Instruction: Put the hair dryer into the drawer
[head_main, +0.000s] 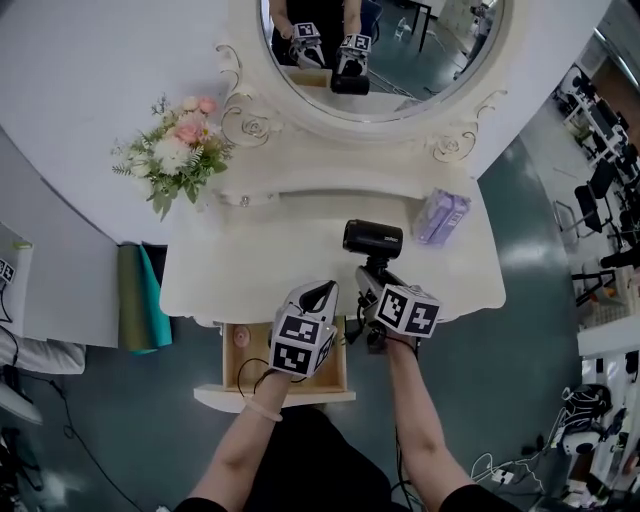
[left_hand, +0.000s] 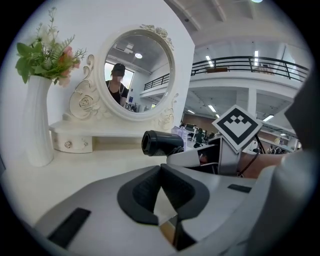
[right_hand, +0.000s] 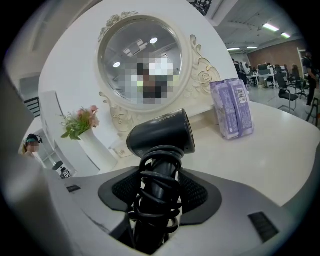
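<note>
Though clamped firm in the right tool (right_hand: 159, 195) by its cord-wrapped handle, probably handles top-heavy: black plastic hair dryer (right_hand: 160, 132), stiff, over the cream bench (head_main: 280, 260), beyond the open wooden drawer (head_main: 232, 372). Left tool (left_hand: 160, 167) clenched empty.

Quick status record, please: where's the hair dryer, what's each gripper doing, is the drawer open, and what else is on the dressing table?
hair dryer: held by its cord-wrapped handle, barrel over the dressing table
right gripper: fingers closed on the hair dryer's handle
left gripper: fingers together, nothing between them
drawer: pulled open below the table's front edge, under the left gripper
also on the table: purple pack, flower vase
task state: hair dryer not yet in the drawer
</note>
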